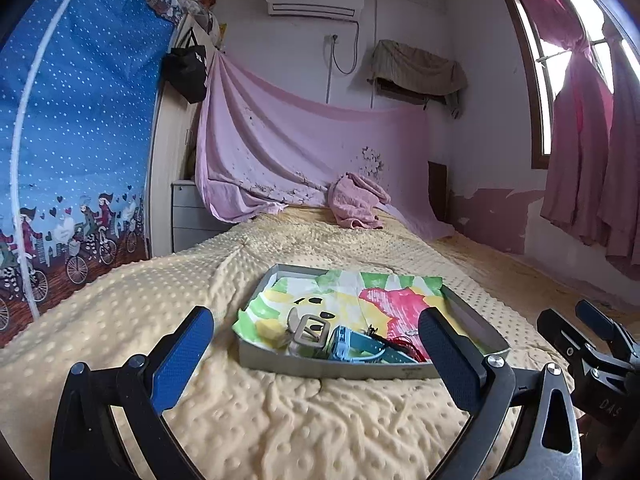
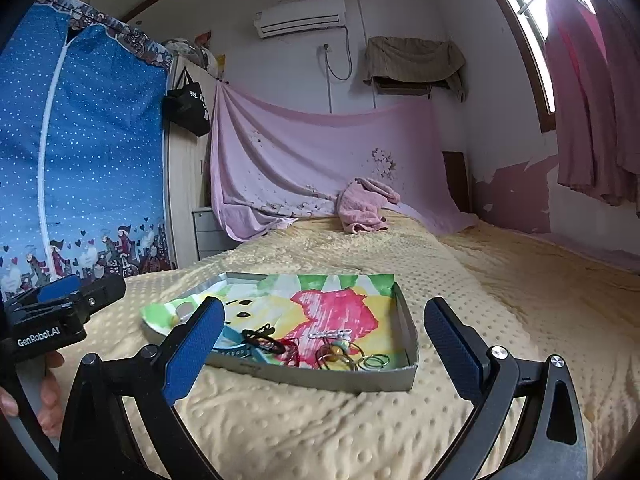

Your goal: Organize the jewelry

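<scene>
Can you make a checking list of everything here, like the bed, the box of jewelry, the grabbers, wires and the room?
Surface: yellow bumpy blanket covering the bed.
Job's things: grey tray lined with a colorful cartoon cloth; inside, a blue watch, black hair clip, silver clip, thin rings, all near the front edge.
Clutter: pink towel crumpled at the far end of the bed.
Grippers: left hand-held gripper open, empty; right hand-held gripper open, empty; both short of the tray.
Cables: air conditioner cord on the wall.
Surroundings: blue dotted curtain, pink sheet, window curtain.
</scene>
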Action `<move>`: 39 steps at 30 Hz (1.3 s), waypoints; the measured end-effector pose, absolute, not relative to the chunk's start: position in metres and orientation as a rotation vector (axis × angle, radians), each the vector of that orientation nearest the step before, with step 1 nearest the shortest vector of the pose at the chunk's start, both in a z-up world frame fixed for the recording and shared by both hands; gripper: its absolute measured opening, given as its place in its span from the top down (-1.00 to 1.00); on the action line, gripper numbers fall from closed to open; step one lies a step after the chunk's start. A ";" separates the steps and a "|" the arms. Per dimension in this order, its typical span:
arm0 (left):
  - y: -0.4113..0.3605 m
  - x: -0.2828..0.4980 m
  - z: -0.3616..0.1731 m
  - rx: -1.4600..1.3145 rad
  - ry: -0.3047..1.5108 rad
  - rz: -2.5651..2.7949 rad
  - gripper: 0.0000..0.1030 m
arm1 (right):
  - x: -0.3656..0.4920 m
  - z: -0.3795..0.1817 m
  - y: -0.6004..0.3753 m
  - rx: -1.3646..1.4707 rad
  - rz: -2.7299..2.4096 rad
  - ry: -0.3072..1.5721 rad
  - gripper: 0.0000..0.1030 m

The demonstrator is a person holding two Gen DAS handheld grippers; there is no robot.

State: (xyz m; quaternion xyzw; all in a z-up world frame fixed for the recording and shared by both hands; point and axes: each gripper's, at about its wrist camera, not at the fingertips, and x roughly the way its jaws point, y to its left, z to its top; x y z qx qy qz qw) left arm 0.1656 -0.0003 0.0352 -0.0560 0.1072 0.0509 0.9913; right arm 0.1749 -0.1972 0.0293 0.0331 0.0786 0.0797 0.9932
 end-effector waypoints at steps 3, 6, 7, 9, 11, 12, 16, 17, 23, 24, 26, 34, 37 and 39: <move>-0.001 0.149 0.034 -0.106 0.207 0.100 -1.00 | 0.161 0.030 -0.200 0.086 0.166 0.151 -0.97; -0.001 0.132 0.032 -0.104 0.204 0.093 -1.00 | 0.147 0.028 -0.201 0.085 0.159 0.150 -0.97; -0.001 0.127 0.031 -0.101 0.205 0.093 -1.00 | 0.141 0.026 -0.202 0.085 0.158 0.152 -0.97; -0.001 0.119 0.030 -0.097 0.211 0.089 -1.00 | 0.132 0.024 -0.203 0.085 0.155 0.163 -0.97; -0.001 0.110 0.028 -0.085 0.213 0.089 -1.00 | 0.123 0.022 -0.204 0.076 0.155 0.170 -0.97; 0.000 0.105 0.028 -0.081 0.214 0.090 -1.00 | 0.121 0.022 -0.203 0.068 0.155 0.173 -0.97; 0.001 0.087 0.028 -0.070 0.214 0.085 -1.00 | 0.105 0.025 -0.200 0.044 0.152 0.179 -0.97; 0.002 0.083 0.028 -0.068 0.215 0.084 -1.00 | 0.100 0.026 -0.199 0.036 0.151 0.181 -0.97; 0.005 0.066 0.026 -0.059 0.235 0.089 -1.00 | 0.077 0.032 -0.191 0.009 0.151 0.200 -0.97; 0.006 0.063 0.024 -0.055 0.240 0.093 -1.00 | 0.074 0.033 -0.191 0.012 0.151 0.204 -0.97; 0.008 0.058 0.021 -0.055 0.248 0.097 -1.00 | 0.068 0.033 -0.191 0.013 0.147 0.217 -0.97; 0.007 0.044 0.008 -0.053 0.255 0.084 -1.00 | 0.046 0.026 -0.194 0.018 0.140 0.239 -0.97; 0.001 0.041 0.006 -0.027 0.259 0.072 -1.00 | 0.041 0.023 -0.195 0.021 0.145 0.250 -0.97; 0.000 0.039 0.005 -0.023 0.263 0.070 -1.00 | 0.037 0.022 -0.195 0.019 0.146 0.250 -0.97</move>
